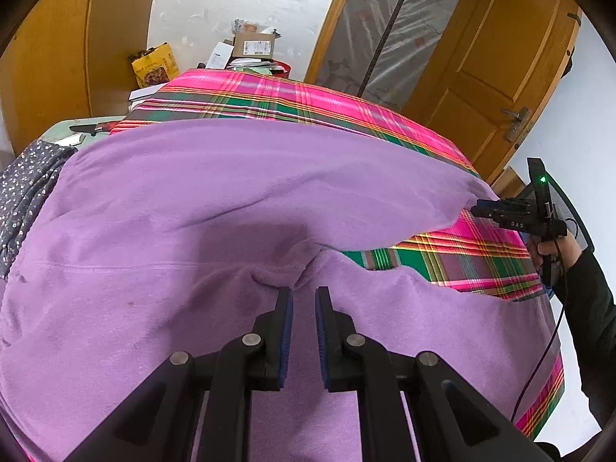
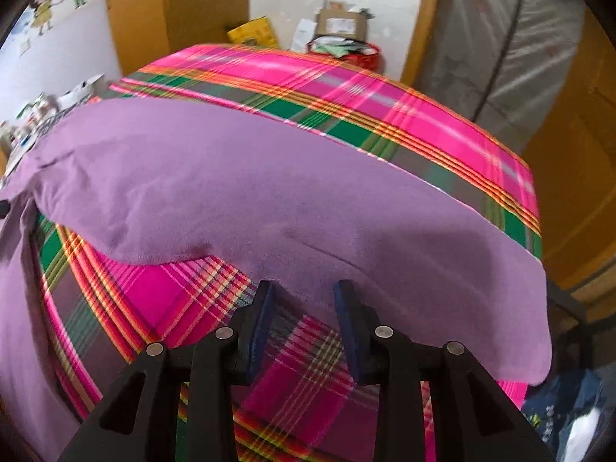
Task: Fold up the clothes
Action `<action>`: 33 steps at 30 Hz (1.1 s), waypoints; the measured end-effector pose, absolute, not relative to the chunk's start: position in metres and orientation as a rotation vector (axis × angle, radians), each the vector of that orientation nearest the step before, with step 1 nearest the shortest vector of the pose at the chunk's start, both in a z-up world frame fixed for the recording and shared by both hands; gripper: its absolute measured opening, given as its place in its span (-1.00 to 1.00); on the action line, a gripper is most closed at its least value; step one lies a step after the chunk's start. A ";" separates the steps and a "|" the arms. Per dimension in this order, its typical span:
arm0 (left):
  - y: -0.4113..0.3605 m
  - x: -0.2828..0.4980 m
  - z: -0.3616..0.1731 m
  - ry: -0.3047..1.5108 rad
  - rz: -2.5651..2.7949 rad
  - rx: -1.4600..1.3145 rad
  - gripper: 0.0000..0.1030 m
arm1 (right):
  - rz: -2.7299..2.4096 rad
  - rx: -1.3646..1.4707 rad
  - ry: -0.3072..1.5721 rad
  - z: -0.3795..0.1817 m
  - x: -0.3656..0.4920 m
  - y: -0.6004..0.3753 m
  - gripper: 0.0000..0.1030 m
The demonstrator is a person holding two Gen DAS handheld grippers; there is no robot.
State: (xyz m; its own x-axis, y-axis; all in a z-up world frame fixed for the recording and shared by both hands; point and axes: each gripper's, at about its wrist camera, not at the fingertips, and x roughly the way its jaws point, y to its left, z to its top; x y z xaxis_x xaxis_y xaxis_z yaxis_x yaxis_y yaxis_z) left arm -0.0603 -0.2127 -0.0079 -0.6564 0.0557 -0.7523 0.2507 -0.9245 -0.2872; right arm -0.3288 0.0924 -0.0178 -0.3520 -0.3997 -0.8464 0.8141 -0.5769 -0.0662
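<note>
Purple garment [image 1: 238, 200]: fleece, spread flat across the table, covering most of the plaid cloth [image 1: 292, 96]; one leg runs along the table's right part to the right edge, the other lies along the near edge, with plaid bare between them. Left hand-held gripper [image 1: 304, 294]: tips at a puckered fold where the two legs meet, jaws narrowly apart; whether the pads pinch the fabric cannot be told. Right hand-held gripper [image 2: 304, 288]: jaws spread, not pressing anything, tips at the garment's near hem over bare plaid near the right edge; in the left wrist view it is carried by a hand [image 1: 554, 246] in a dark sleeve. Dotted dark fabric [image 1: 23, 192]: at the left edge, beside the garment. Yellow bag [image 1: 154, 65] and cardboard box [image 1: 254, 44]: beyond the far edge.
</note>
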 end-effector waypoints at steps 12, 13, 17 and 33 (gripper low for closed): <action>-0.212 -0.057 -0.002 0.564 -2.720 1.228 -0.78 | -1.837 1.058 0.799 0.001 -0.309 0.107 -0.83; -0.212 -0.057 -0.002 0.565 -2.721 1.228 -0.78 | -1.828 1.063 0.795 0.003 -0.308 0.112 -0.83; -0.210 -0.058 -0.002 0.566 -2.728 1.231 -0.78 | -1.914 1.089 0.754 0.007 -0.318 0.140 -0.67; -0.202 -0.062 0.001 0.546 -2.735 1.250 -0.78 | -2.064 1.033 0.563 -0.014 -0.318 0.113 -0.55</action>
State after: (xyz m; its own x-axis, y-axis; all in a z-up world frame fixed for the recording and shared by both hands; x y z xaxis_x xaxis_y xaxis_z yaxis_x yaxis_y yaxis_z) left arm -0.0625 -0.2025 0.0009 -0.6621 0.0695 -0.7462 0.2224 -0.9327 -0.2841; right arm -0.3175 0.1134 -0.0136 -0.3956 -0.4249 -0.8143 0.7796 -0.6240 -0.0531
